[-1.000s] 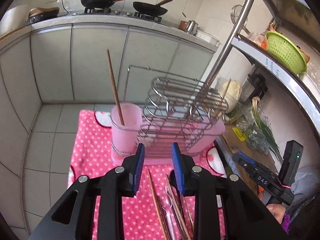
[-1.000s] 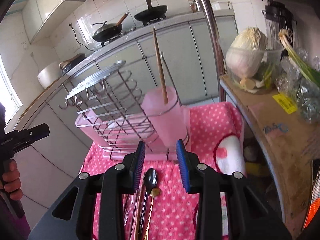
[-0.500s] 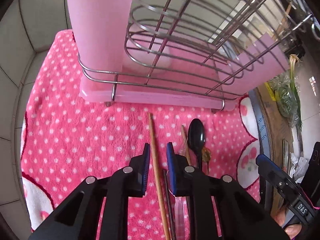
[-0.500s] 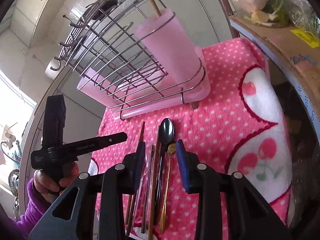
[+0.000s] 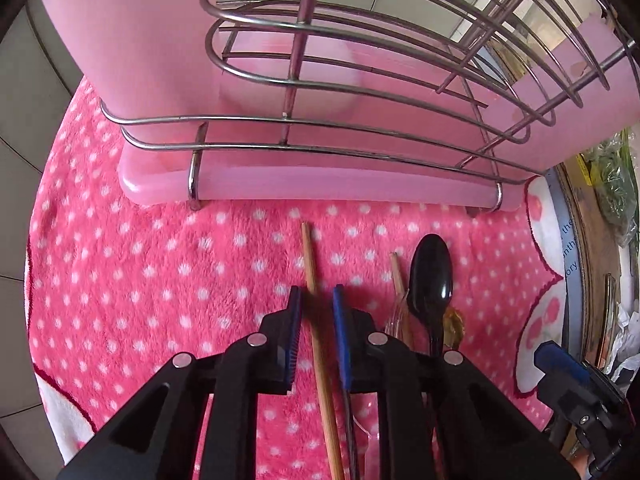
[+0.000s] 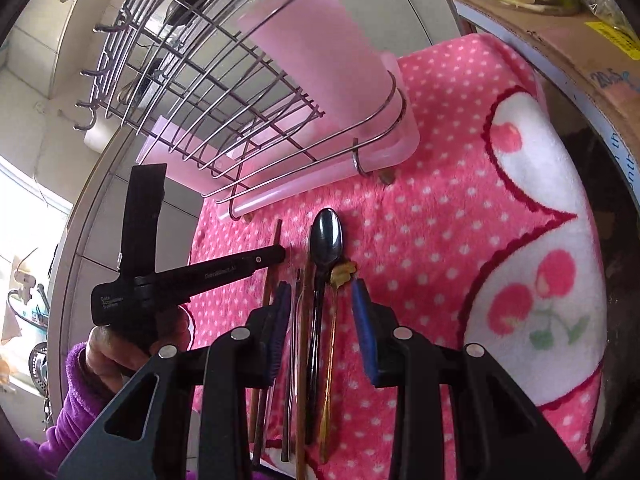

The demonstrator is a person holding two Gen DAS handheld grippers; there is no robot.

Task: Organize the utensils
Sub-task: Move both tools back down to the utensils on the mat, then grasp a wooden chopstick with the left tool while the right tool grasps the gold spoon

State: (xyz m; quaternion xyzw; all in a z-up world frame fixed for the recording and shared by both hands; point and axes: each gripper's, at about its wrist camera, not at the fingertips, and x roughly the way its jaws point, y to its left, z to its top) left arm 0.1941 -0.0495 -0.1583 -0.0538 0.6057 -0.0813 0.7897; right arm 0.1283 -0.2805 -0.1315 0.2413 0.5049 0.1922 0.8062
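Chopstick [image 5: 316, 320] between left jaws, purple sleeve [image 6: 76, 392] right view only

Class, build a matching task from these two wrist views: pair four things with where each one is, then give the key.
1 wooden chopstick
2 black spoon
3 pink cup
4 left gripper

A in the wire rack
B astride a chopstick
C between blue pads
D flat on the dotted cloth, right of the chopsticks

Pairs: 1-C, 2-D, 3-A, 4-B
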